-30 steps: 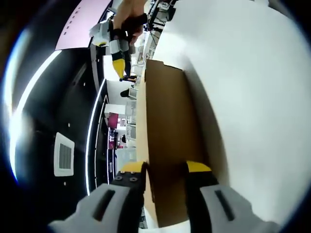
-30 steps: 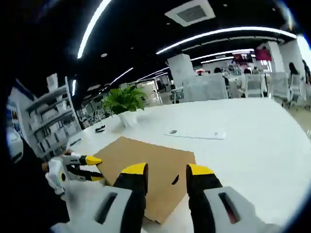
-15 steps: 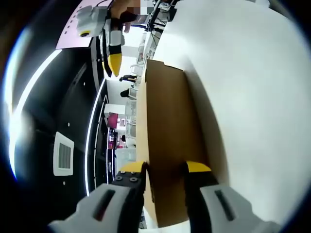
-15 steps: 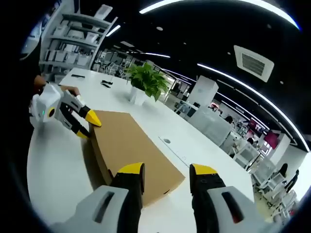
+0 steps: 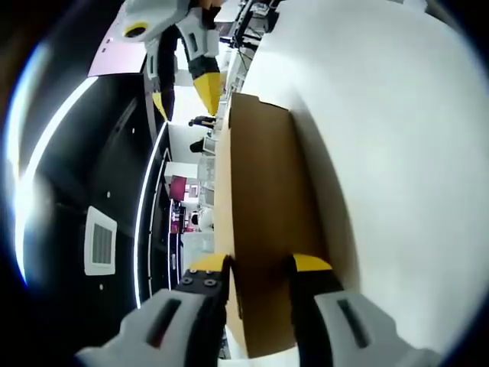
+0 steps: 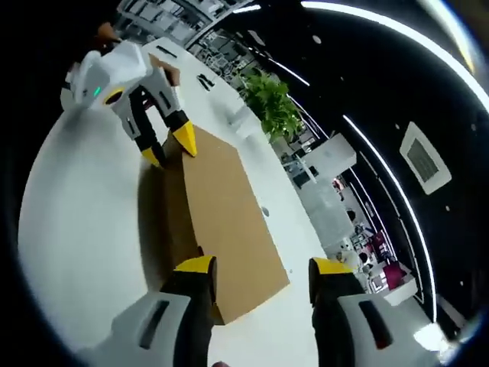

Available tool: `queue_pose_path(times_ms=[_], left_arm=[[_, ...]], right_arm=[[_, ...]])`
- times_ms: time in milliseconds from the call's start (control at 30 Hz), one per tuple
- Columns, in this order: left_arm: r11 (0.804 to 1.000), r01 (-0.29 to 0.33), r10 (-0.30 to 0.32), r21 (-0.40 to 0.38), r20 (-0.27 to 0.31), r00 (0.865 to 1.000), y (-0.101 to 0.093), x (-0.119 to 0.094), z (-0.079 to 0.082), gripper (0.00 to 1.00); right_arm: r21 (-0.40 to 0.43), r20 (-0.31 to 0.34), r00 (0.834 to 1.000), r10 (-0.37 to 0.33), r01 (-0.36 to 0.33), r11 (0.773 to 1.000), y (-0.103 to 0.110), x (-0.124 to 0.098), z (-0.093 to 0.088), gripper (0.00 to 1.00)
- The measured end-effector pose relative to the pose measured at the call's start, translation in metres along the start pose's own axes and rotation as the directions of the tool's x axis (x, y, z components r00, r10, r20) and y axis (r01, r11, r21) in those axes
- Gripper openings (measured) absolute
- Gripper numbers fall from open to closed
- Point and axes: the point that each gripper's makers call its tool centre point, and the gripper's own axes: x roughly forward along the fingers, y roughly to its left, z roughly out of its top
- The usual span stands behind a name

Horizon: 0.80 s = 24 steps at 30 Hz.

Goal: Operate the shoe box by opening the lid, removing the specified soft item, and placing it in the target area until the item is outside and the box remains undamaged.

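Bare white table [image 6: 76,222] flanks the shoe box [image 6: 225,222]; a potted plant [image 6: 269,111] stands beyond.

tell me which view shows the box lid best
The right gripper view: the whole brown lid lies in sight on the white table, a hand-held gripper at each end. The left gripper view sees the lid edge-on and stretched.

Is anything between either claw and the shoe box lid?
Nothing visible. The left claw straddles one end of the closed shoe box, and the right claw is open at the opposite end on the white table.
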Motion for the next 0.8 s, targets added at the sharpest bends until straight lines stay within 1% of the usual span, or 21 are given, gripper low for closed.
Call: queue_pose_path(times_ms=[100,167,367,467,733,800], left_arm=[[1.0,0.001,-0.001,0.0,0.002,1.0,0.0,0.0,0.0,0.31],[1.0,0.001,-0.001,0.0,0.004,1.0,0.0,0.0,0.0,0.31],[1.0,-0.001,0.001,0.0,0.005,1.0,0.0,0.0,-0.001,0.31],[1.0,-0.005,0.005,-0.002,0.004,1.0,0.0,0.0,-0.001,0.31],[1.0,-0.007,0.007,-0.009,0.004,1.0,0.0,0.0,-0.001,0.31],[1.0,-0.006,0.006,-0.01,0.004,1.0,0.0,0.0,-0.001,0.31]], right_arm=[[-0.021,0.005,1.0,-0.006,0.006,1.0,0.007,0.0,0.005,0.54],[-0.033,0.014,1.0,-0.019,0.019,0.999,0.008,0.0,0.008,0.57],[-0.037,0.017,1.0,-0.013,0.014,0.999,0.019,0.001,0.011,0.56],[-0.052,0.021,1.0,-0.013,0.014,0.999,0.025,0.003,0.013,0.57],[-0.076,0.028,0.999,-0.034,0.036,0.996,0.029,0.008,0.019,0.57],[-0.071,0.031,0.999,-0.028,0.03,0.997,0.033,0.009,0.021,0.57]])
